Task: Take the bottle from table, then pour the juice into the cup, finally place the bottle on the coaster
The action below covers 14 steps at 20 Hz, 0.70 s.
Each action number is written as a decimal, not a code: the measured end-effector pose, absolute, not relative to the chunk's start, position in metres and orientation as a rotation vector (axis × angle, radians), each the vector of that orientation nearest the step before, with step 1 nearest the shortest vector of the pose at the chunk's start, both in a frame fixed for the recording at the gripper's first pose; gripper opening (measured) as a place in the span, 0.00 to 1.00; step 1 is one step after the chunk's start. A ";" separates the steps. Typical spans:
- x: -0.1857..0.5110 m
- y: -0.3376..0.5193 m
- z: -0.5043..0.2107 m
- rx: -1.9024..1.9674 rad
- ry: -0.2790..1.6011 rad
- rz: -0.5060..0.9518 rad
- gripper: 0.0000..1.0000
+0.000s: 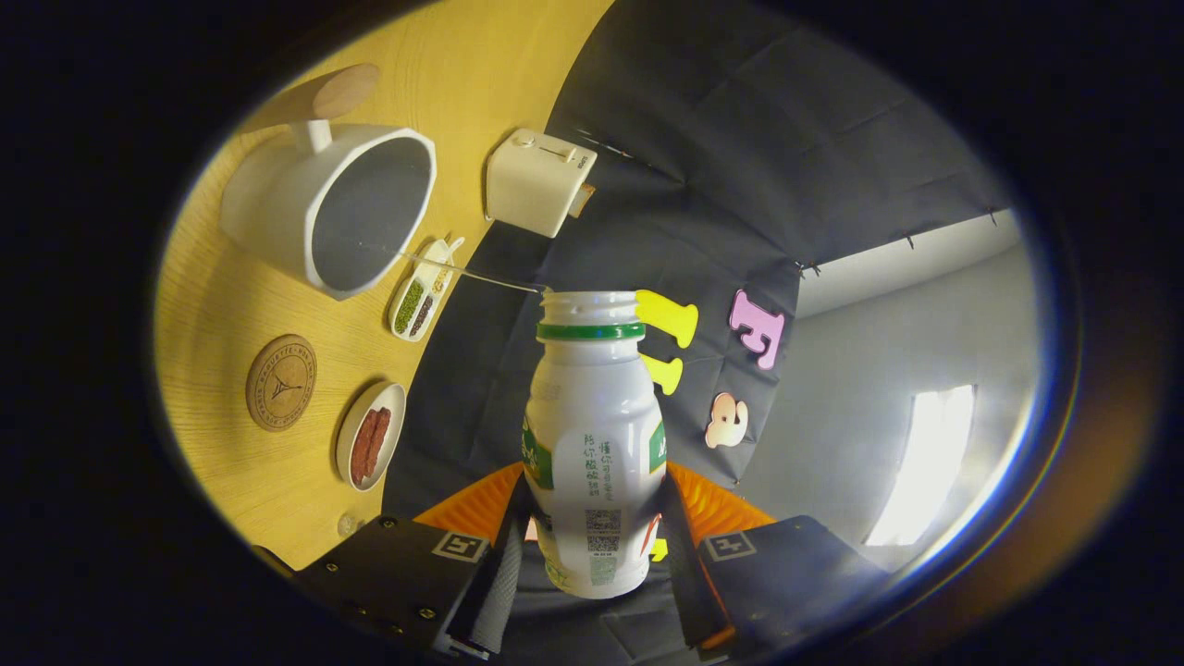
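Pouring: hand-held gripper (592,541) clamped on the open bottle (592,444).
Thin stream runs from its mouth toward ten o'clock into the white cup (328,208); coaster (281,383) sits below on the table (259,481).

A recording booth dressed as a kitchen: wooden table (277,481), toaster (536,180), black cloth wall (721,166).

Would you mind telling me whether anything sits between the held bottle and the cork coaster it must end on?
Nothing visible blocks it. The gripper is shut on the white plastic bottle. The round cork coaster lies bare on the yellow wooden table, with the small white dish of reddish strips beside it.
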<state>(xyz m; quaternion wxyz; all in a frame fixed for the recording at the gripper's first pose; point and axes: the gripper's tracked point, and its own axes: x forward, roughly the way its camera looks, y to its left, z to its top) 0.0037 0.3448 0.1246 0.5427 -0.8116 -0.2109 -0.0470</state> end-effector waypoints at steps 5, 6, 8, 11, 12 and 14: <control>0.002 0.351 0.129 -1.958 -0.526 -0.120 0.69; 0.002 0.352 0.130 -1.967 -0.532 -0.121 0.69; 0.001 0.354 0.131 -1.982 -0.543 -0.124 0.69; -0.001 0.360 0.134 -2.010 -0.570 -0.128 0.69; -0.003 0.361 0.135 -2.020 -0.581 -0.134 0.69; -0.004 0.363 0.135 -2.037 -0.594 -0.139 0.69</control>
